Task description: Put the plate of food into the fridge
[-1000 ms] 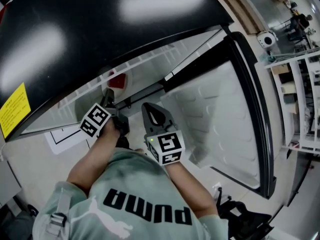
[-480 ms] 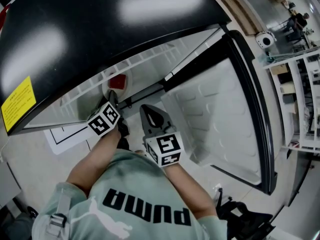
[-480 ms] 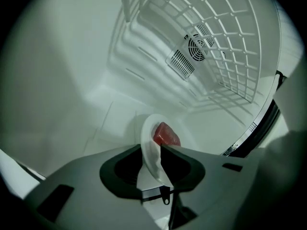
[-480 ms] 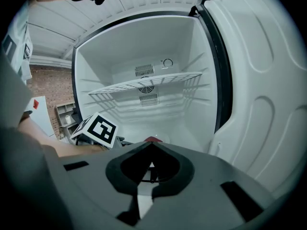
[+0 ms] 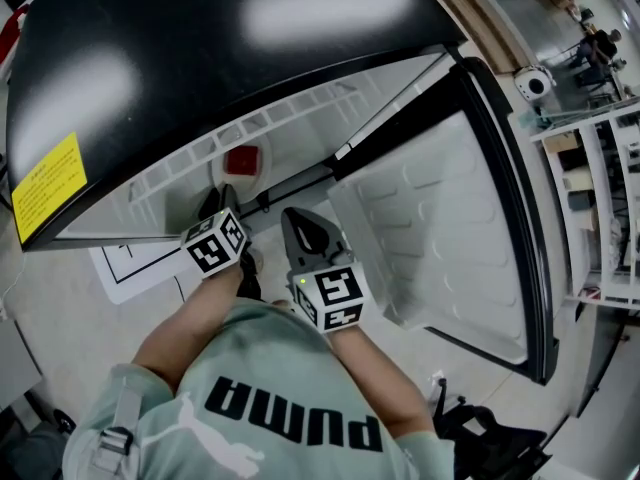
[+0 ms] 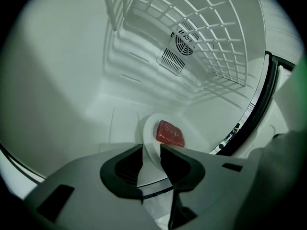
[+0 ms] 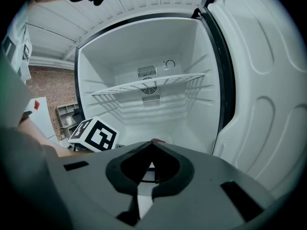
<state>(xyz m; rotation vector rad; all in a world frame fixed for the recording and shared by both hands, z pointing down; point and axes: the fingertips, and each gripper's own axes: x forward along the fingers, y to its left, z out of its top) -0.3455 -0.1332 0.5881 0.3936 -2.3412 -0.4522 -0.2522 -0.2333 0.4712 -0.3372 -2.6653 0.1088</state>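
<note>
**Head view:** The fridge (image 5: 200, 68) is found open, with its door (image 5: 440, 238) swung to the right. One plate (image 5: 263, 164) bearing one red food piece (image 5: 240, 160) is seen inside the compartment, just ahead of the left gripper (image 5: 218, 200). The right gripper (image 5: 300, 226) is held beside it, outside the compartment.

**Left gripper view:** The plate's rim is pinched between the jaws. The plate sits low under one wire shelf (image 6: 211, 37), and two vents (image 6: 180, 47) are noted behind it.

**Right gripper view:** The jaws are pressed together on nothing. The approach is partly blocked by the left gripper's marker cube (image 7: 94, 134).

The left gripper (image 6: 152, 148) is covering the near edge of the plate (image 6: 148, 132). In the right gripper view the right gripper (image 7: 151, 143) is hiding nearly all of the food (image 7: 158, 140), leaving what is probably just a red sliver showing.
</note>
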